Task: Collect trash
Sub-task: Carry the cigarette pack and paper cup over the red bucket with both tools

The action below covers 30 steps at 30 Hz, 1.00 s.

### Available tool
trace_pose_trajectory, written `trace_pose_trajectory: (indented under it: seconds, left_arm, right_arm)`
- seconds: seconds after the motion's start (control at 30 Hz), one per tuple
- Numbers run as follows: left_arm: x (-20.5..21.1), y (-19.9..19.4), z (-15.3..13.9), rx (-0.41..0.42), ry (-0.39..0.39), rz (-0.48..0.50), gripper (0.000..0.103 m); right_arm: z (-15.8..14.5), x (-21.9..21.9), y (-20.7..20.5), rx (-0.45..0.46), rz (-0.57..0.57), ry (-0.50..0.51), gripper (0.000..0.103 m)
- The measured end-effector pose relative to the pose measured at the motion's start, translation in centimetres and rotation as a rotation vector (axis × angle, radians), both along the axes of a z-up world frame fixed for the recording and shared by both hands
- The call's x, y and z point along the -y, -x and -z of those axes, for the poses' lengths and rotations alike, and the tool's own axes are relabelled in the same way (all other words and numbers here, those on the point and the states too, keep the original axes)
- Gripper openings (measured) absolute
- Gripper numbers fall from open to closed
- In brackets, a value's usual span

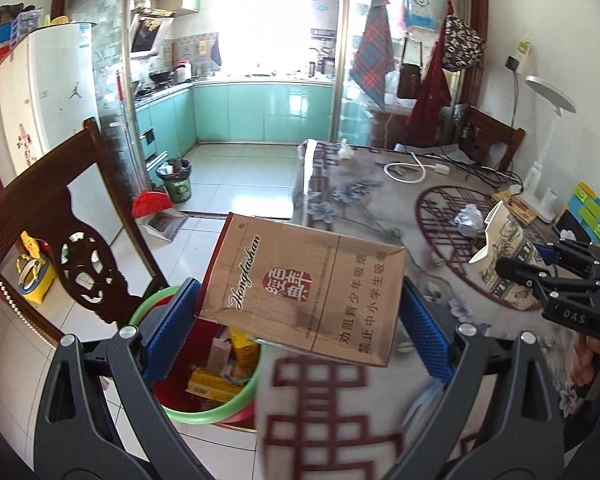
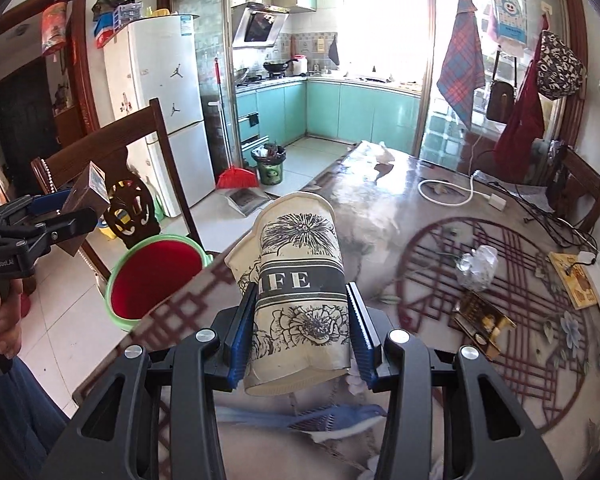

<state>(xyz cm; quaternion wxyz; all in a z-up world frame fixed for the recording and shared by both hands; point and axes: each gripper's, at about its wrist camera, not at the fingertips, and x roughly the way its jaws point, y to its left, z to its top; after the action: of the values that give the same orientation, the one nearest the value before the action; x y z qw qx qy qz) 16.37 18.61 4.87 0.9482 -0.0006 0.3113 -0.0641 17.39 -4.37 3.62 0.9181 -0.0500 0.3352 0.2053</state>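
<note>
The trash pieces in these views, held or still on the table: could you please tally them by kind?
Brown cardboard cigarette carton, in the left gripper: 1
Crushed floral paper cup, in the right gripper: 1
Crumpled silver foil wad: 1
Flattened gold cigarette pack: 1
Total: 4

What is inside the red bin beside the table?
In the red bin, yellow boxes and other cardboard packaging show. The cigarette carton in the left hand-held gripper covers its far side; the bottom is hidden.

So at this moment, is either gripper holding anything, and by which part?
Left gripper: flattened cigarette carton, pinched across its side edges. Right gripper: crumpled paper cup, squeezed across its lower body near the base.
</note>
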Motion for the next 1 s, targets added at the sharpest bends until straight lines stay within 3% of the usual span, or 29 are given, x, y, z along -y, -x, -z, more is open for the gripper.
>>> trace_pose_trajectory:
  seconds: [0.4, 0.63, 1.0]
  left_arm:
    - [-10.3, -1.8, 0.3, -0.022, 0.038, -0.178, 0.094]
    - [-15.3, -2.8, 1.7, -0.060, 0.052, -0.261, 0.094]
    - [-17.5, -5.0, 3.8, -0.104, 0.123, -0.244, 0.094]
  right_arm:
    - [0.5, -12.9, -3.7, -0.036, -0.177, -0.021, 0.042]
    - [2.5, -19.9, -6.2, -0.084, -0.259, -0.007, 0.042]
    - [6.8, -25.0, -8.7, -0.187, -0.316, 0.008, 0.042]
